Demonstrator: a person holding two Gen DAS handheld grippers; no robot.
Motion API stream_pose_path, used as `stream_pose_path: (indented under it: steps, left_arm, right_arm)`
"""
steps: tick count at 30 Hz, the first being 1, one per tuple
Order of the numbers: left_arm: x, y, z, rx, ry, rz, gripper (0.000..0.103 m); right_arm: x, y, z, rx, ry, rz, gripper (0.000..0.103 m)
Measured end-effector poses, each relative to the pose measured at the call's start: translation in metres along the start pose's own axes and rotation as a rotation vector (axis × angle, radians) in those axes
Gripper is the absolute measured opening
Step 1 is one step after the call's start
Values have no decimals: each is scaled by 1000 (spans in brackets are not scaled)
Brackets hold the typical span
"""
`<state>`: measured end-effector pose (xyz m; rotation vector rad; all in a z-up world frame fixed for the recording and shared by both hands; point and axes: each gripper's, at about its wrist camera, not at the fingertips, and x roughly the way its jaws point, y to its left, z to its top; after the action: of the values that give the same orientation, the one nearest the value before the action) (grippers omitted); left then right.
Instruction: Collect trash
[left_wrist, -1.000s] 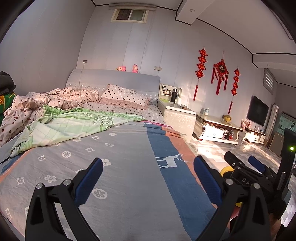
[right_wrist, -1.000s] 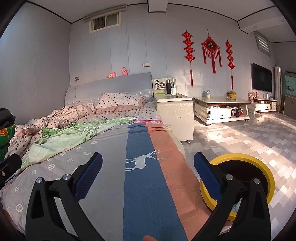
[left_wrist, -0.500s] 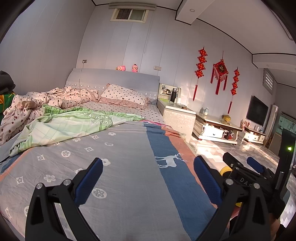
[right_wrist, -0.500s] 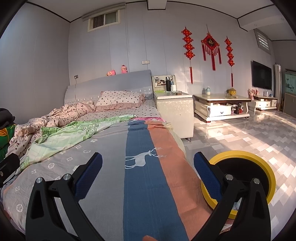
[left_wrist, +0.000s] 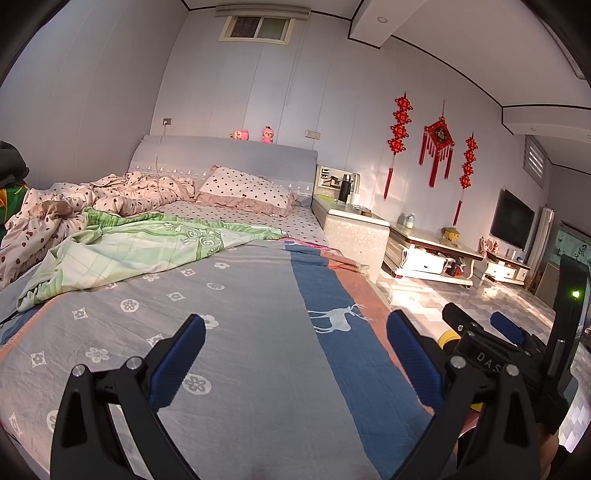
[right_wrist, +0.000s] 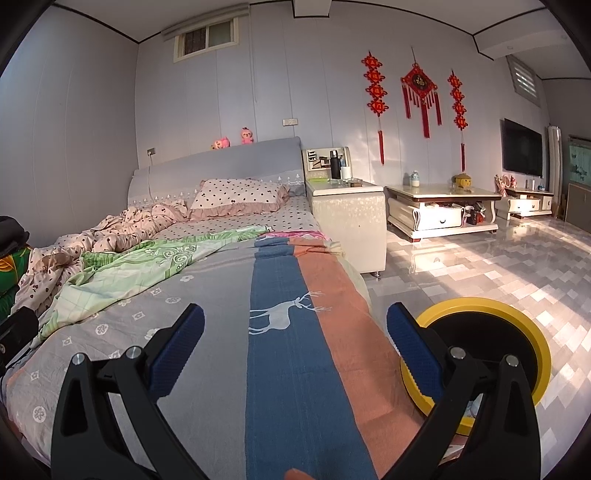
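A yellow-rimmed trash bin (right_wrist: 491, 332) with a black liner stands on the floor beside the bed's right edge; a sliver of it shows in the left wrist view (left_wrist: 448, 338). My right gripper (right_wrist: 295, 354) is open and empty above the bedspread (right_wrist: 229, 332), its right finger in front of the bin. My left gripper (left_wrist: 295, 354) is open and empty over the grey part of the bedspread (left_wrist: 240, 314). The right gripper's body shows at the right of the left wrist view (left_wrist: 491, 350). No trash item shows on the bed.
A green quilt (left_wrist: 140, 251), a spotted duvet (left_wrist: 74, 199) and a pillow (left_wrist: 243, 192) lie at the bed's head. A white nightstand (right_wrist: 347, 218) and a coffee table (right_wrist: 439, 210) stand to the right. A tiled floor (right_wrist: 498, 266) lies right of the bed.
Both views have shifted slightly; the right gripper has tilted a little, so the bin sits slightly lower in view. Both grippers stay open.
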<state>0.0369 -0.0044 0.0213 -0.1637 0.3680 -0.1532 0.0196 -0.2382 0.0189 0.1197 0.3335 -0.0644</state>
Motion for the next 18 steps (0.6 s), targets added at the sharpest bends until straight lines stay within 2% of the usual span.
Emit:
stream_pose_path:
  steps: [18]
  left_arm:
    - [0, -1, -1, 2, 2, -1, 95]
  right_arm:
    - [3, -2, -4, 2, 11, 0, 95]
